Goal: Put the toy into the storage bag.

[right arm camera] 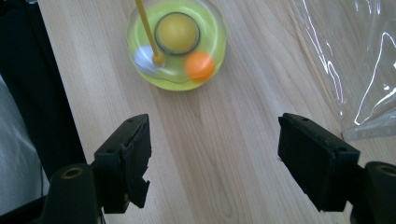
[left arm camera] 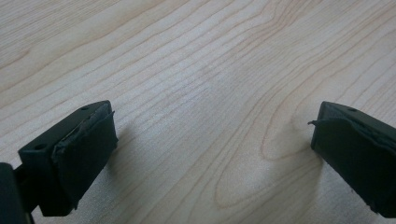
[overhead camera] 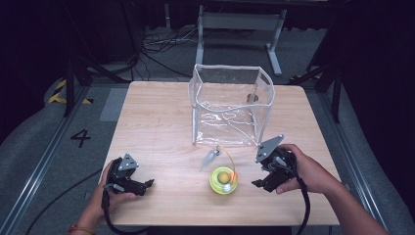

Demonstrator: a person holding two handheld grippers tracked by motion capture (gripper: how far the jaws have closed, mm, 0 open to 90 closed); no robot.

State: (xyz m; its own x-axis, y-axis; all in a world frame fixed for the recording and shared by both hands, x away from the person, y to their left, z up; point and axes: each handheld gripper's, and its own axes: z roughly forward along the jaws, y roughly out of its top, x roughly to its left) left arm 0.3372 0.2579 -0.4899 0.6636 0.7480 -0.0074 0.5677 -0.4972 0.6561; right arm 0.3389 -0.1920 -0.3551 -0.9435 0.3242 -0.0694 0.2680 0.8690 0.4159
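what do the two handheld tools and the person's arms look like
Both tools are black with two blocky padded jaws; the left tool and right tool each carry a grey three-cornered plate and trail a black cable. The forearms are bare, with a red band on the left wrist.

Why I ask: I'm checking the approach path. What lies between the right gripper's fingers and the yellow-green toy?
Only bare wooden table lies between the right gripper and the yellow-green toy, as the right gripper view shows.

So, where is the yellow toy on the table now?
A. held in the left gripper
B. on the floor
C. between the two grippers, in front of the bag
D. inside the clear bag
C: the high view shows the toy on the table, between the left gripper and the right gripper, nearer than the bag.
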